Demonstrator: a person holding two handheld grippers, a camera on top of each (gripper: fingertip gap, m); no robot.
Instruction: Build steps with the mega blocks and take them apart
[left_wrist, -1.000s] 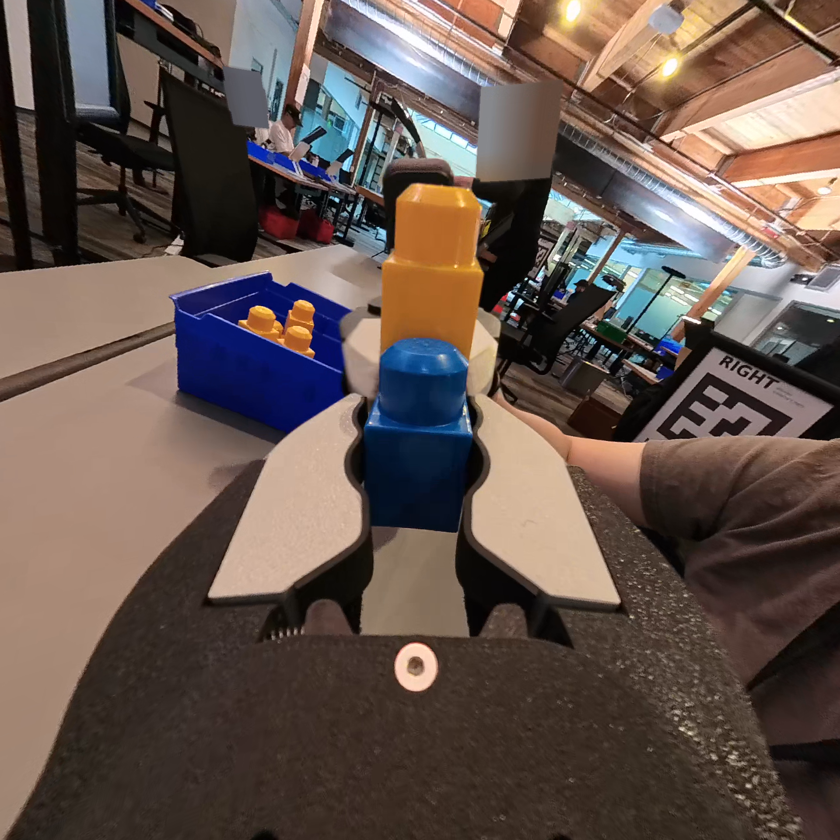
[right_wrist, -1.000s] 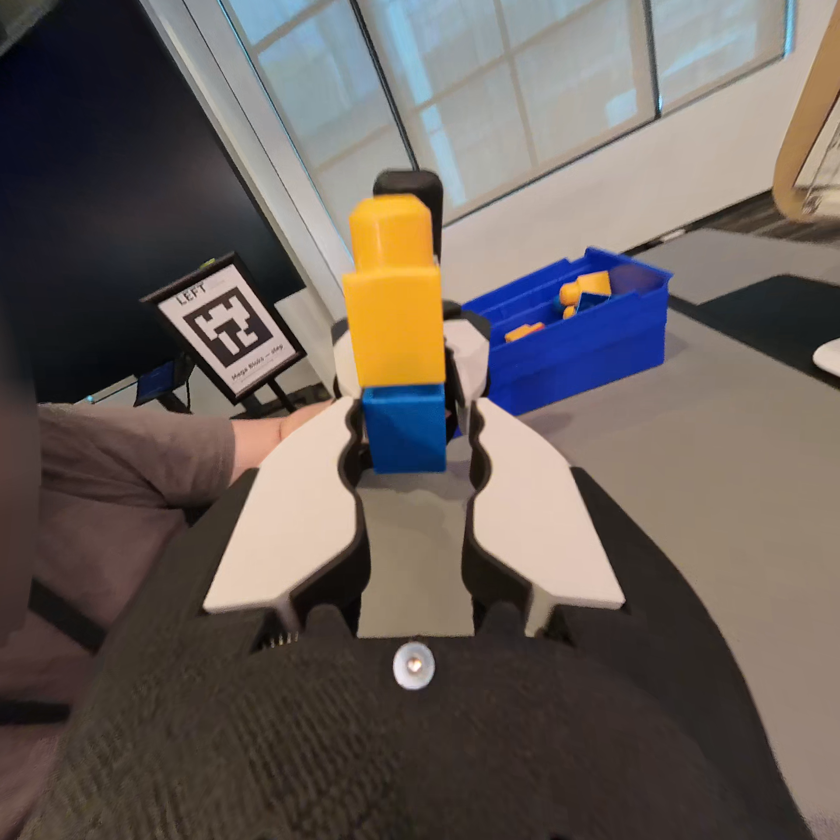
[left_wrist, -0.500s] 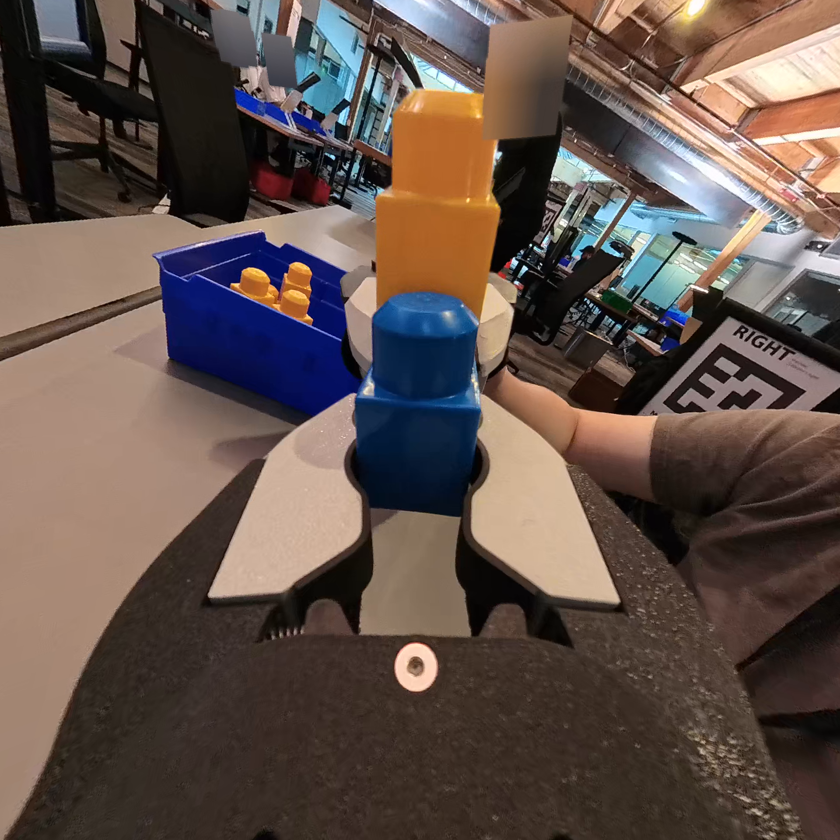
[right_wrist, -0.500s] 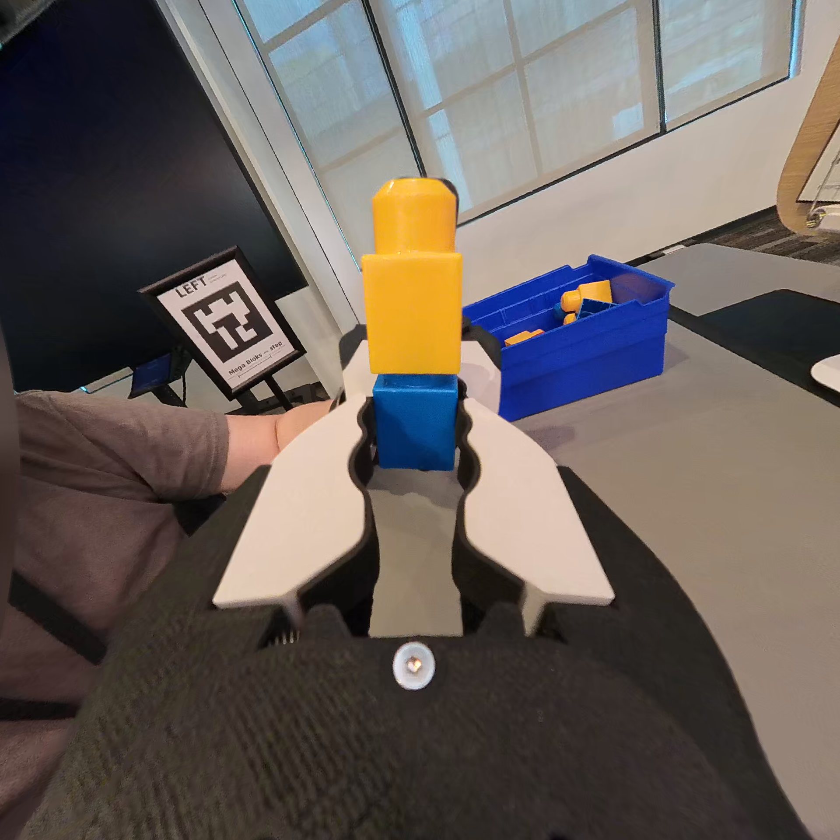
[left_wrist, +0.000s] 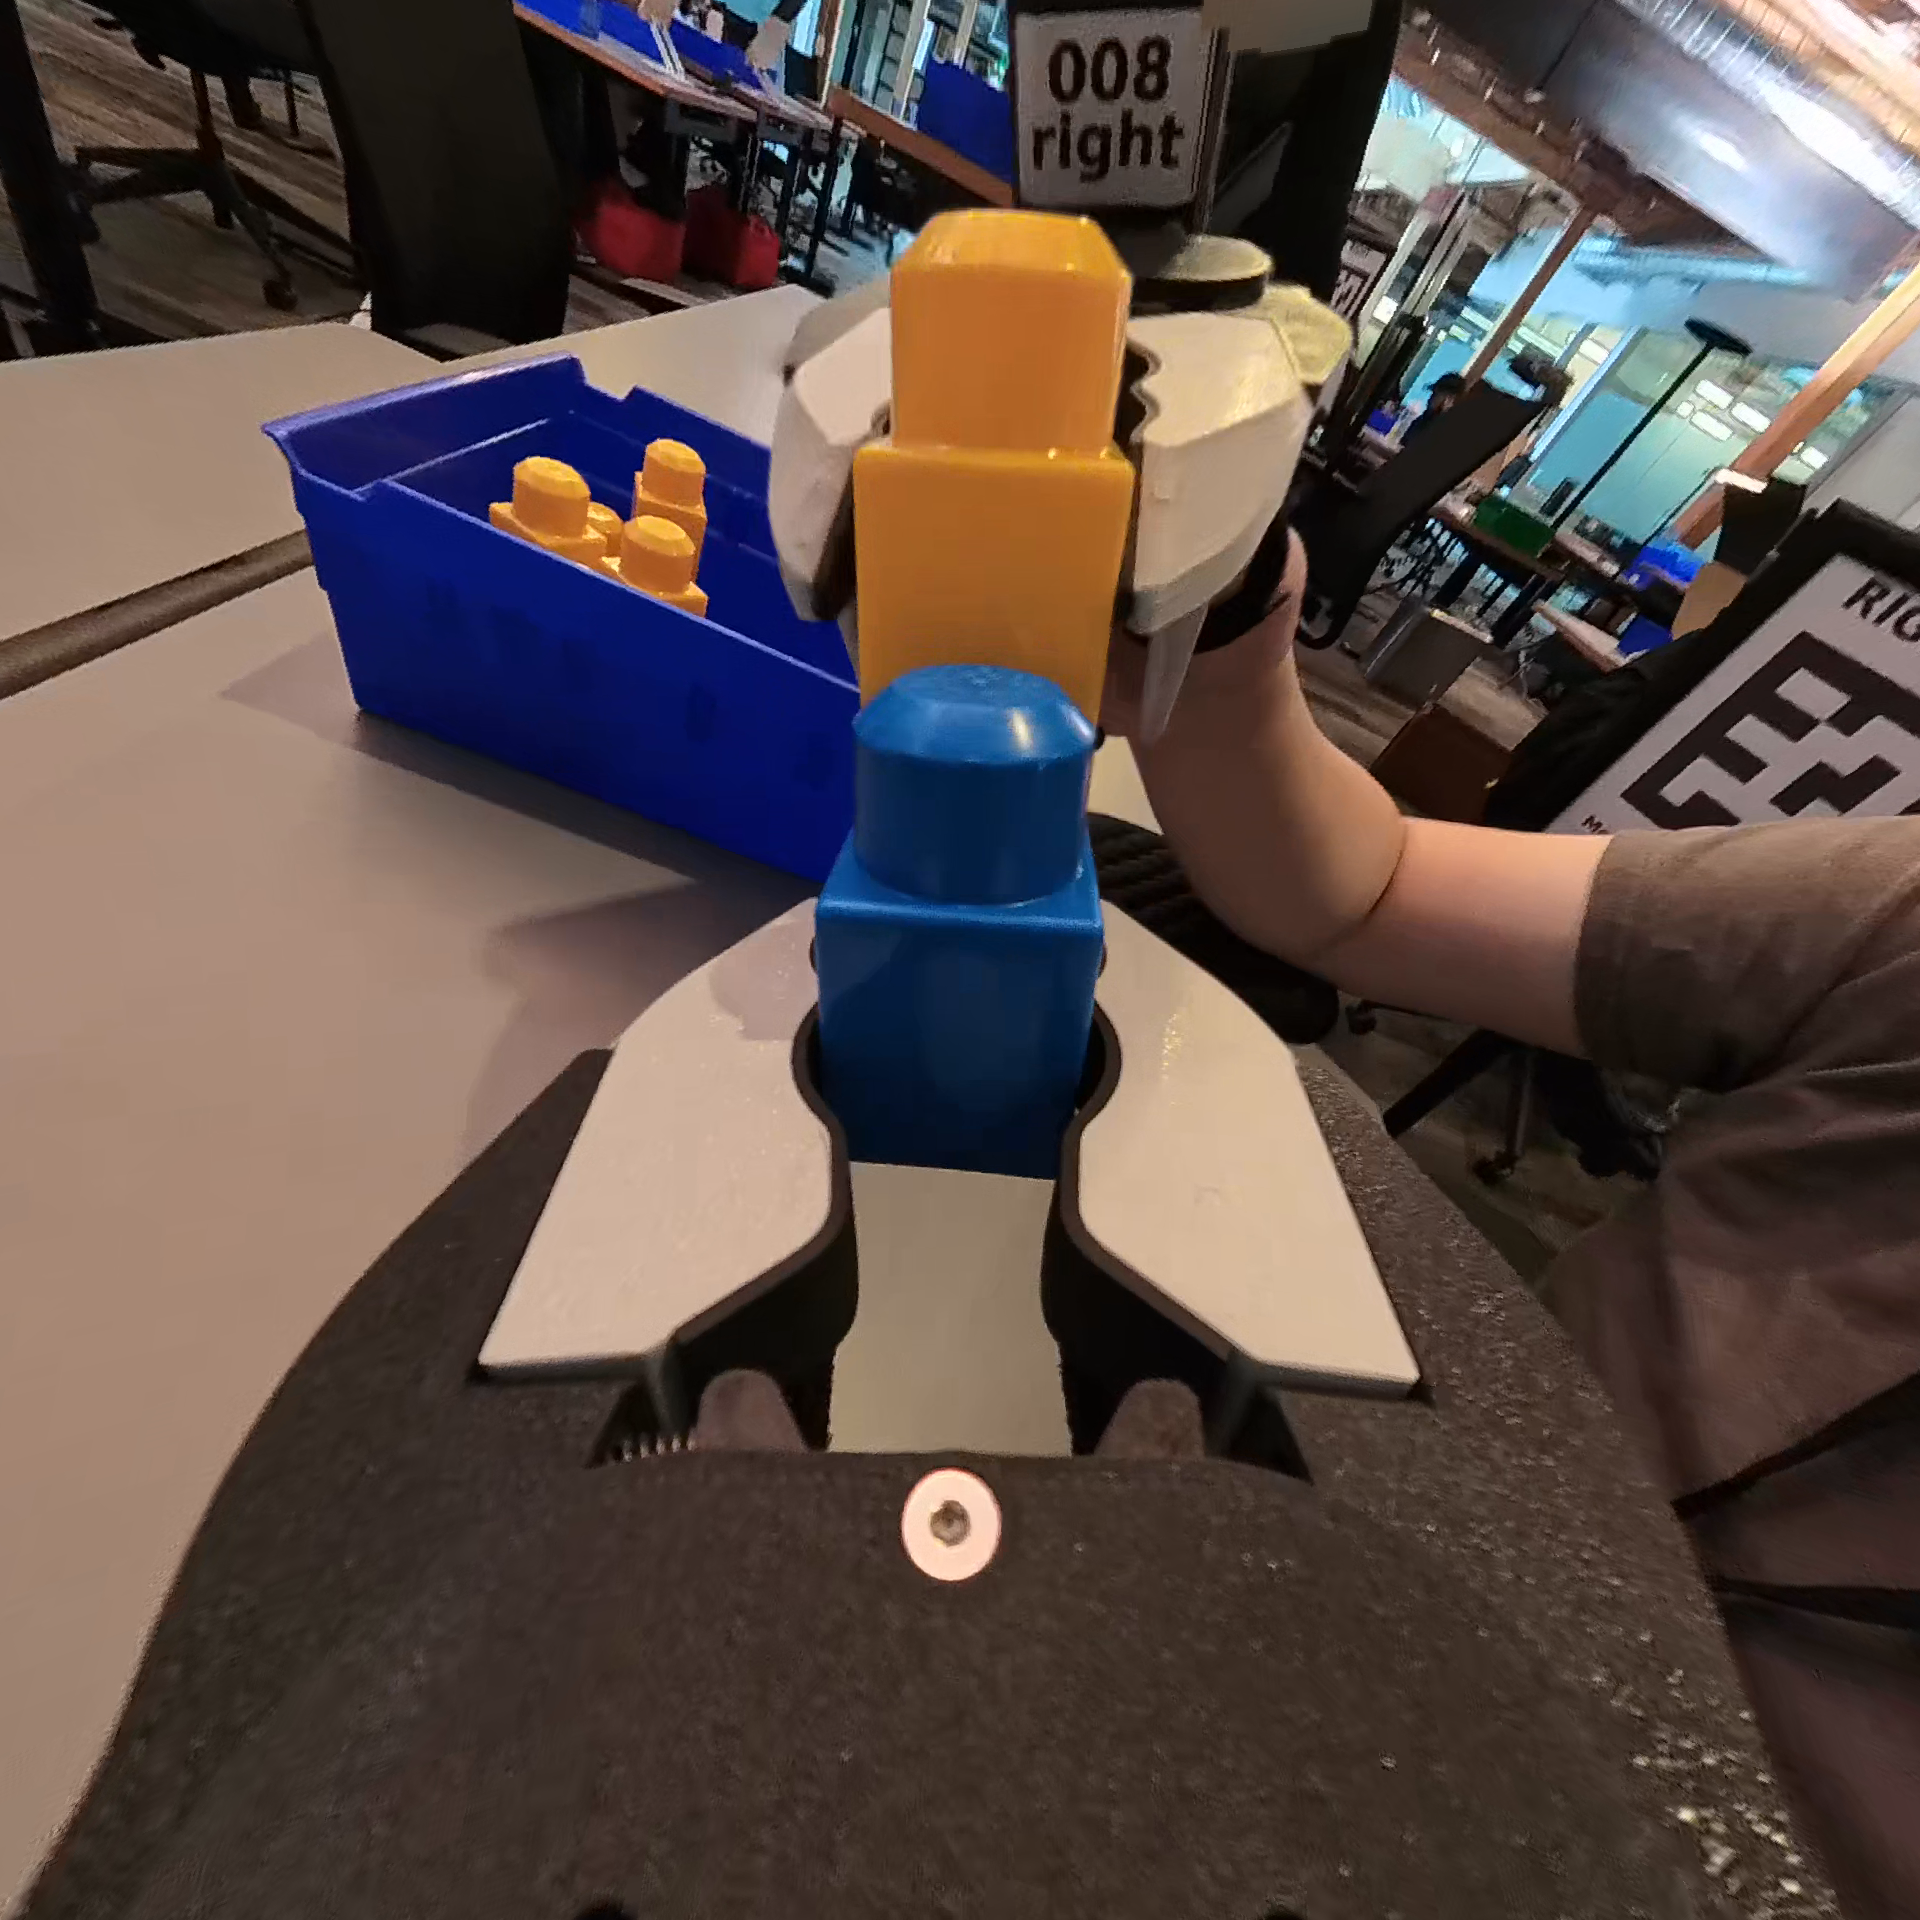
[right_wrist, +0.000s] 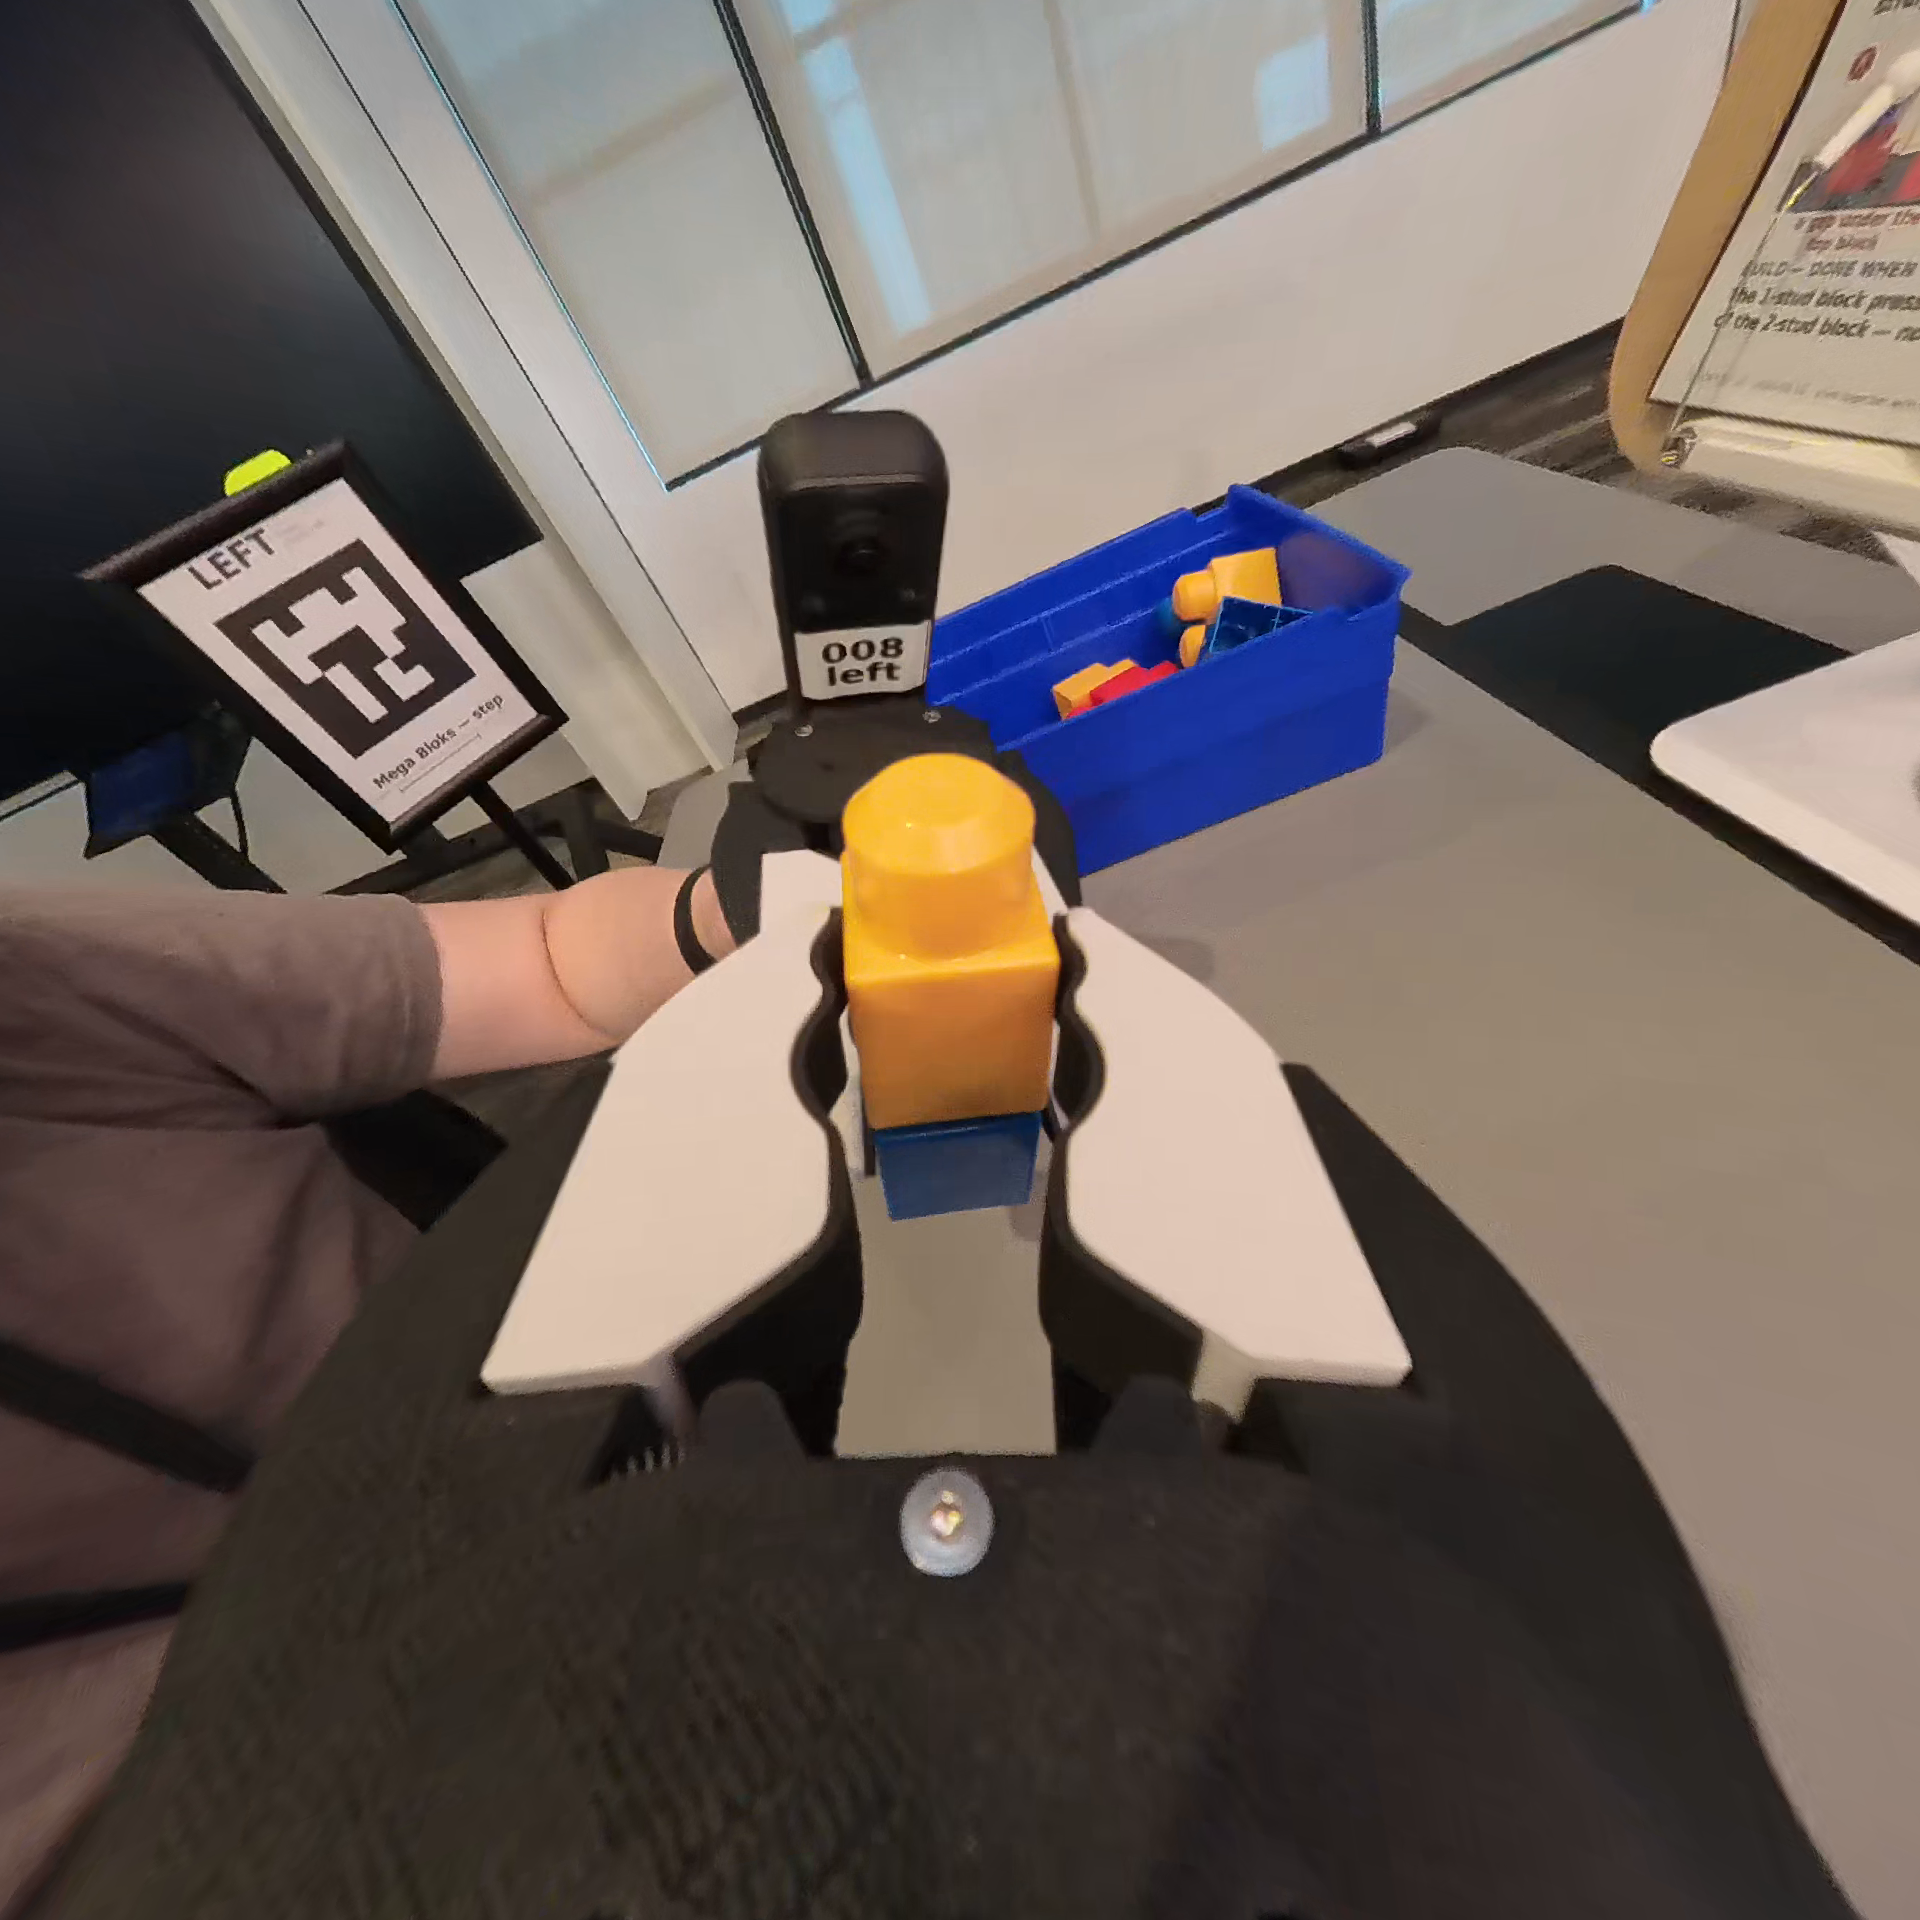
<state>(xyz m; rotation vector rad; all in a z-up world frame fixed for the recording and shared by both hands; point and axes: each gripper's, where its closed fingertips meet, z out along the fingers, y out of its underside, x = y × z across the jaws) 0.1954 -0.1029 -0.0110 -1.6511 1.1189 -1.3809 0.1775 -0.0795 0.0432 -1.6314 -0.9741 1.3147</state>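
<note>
My left gripper (left_wrist: 956, 987) is shut on a blue mega block (left_wrist: 961, 997) and holds it above the grey table. One blue stud shows in front. An orange one-stud block (left_wrist: 992, 540) stands on the blue block's far end. My right gripper (right_wrist: 951, 997) faces the left one and is shut on the orange block (right_wrist: 945, 997); a bit of the blue block (right_wrist: 956, 1169) shows under it. The right gripper (left_wrist: 997, 468) also shows in the left wrist view. In the right wrist view the left gripper's fingertips are hidden behind the orange block.
A blue bin (left_wrist: 582, 665) with loose orange blocks (left_wrist: 603, 520) stands on the table behind the grippers; it (right_wrist: 1195, 758) also holds red and blue pieces. A black mat (right_wrist: 1621, 634) and a white board (right_wrist: 1818, 769) lie to the right. Marker signs stand at the table's edges. Across from one pair of fingers to the other is roughly 6 cm.
My right gripper's fingers have moved from the level of the blue block up to the sides of the orange block. The right wrist view now looks down on the stack. The left grip is unchanged.
</note>
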